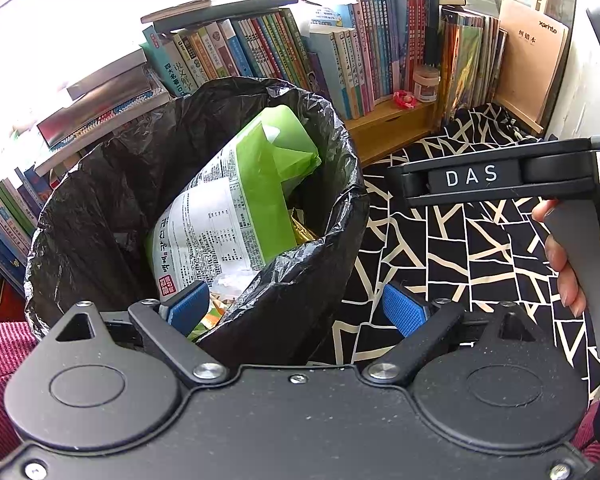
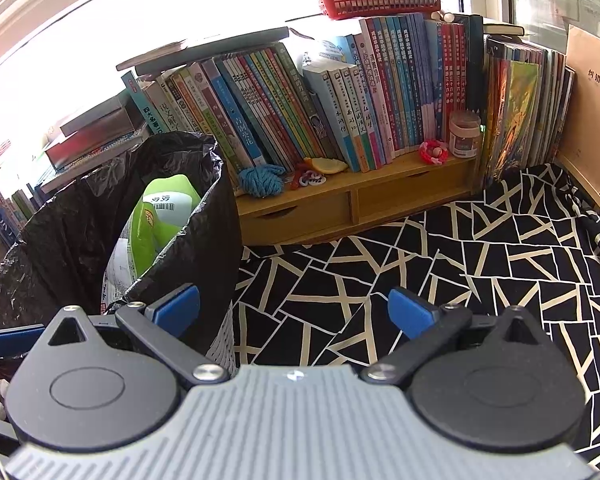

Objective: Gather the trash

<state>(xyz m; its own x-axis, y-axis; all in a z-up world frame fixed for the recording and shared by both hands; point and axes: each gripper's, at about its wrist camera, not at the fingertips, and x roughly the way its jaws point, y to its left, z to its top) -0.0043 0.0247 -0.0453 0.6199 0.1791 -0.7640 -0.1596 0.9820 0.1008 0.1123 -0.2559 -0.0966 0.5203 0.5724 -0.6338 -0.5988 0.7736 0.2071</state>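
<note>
1. Left claw [image 1: 298,308] stands wide open and empty, straddling the near rim of the trash bin [image 1: 340,208]; one blue pad [image 1: 188,306] is inside, the other outside.
2. Right claw [image 2: 294,312] is also spread open, gripping nothing, over the black-and-cream patterned cloth [image 2: 440,264] just beside the bin.
3. Inside the black bin liner [image 1: 100,208] lies a green-and-white snack bag [image 1: 236,196].
4. A row of books [image 2: 300,108] stands on a wooden shelf [image 2: 340,200] behind.
</note>
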